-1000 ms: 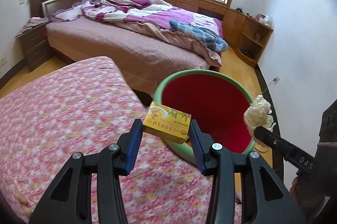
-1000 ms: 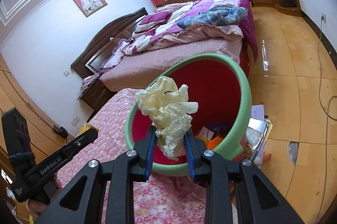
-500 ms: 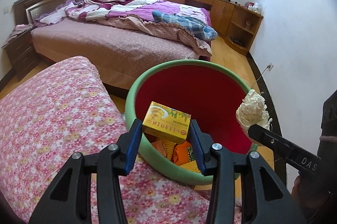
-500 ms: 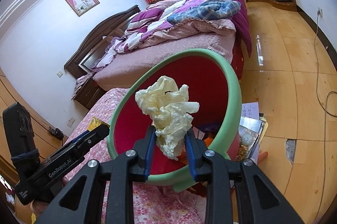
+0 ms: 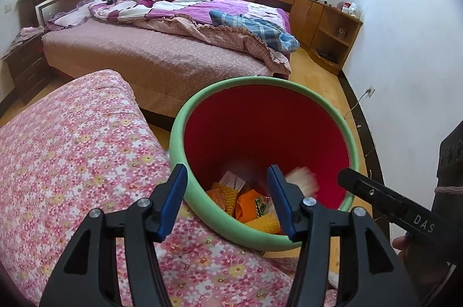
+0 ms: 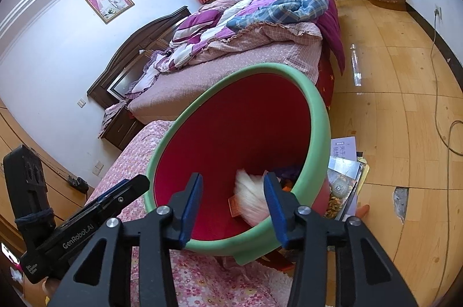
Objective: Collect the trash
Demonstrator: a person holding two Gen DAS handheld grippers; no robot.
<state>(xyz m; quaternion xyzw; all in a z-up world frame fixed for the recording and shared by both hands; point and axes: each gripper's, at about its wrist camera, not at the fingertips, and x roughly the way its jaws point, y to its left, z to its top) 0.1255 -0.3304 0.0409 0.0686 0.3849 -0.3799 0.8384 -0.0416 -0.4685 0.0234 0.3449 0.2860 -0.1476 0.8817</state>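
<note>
Daylit bedroom: white walls (image 5: 405, 18), wooden floor (image 6: 405, 104), unmade bed (image 5: 162, 46).

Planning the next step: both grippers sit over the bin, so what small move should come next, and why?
Probably lift both grippers back from the bin. The left gripper and right gripper have just been opening and hold nothing; a pale blurred wad is dropping inside among the wrappers.

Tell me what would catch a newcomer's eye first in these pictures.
The green-rimmed bin with its bright red inside fills the middle, pressed against the pink flowered cover. A pale blurred wad is dropping into it past the open right gripper, above orange and yellow wrappers at the bottom. Behind stands an unmade bed with purple quilts.
</note>
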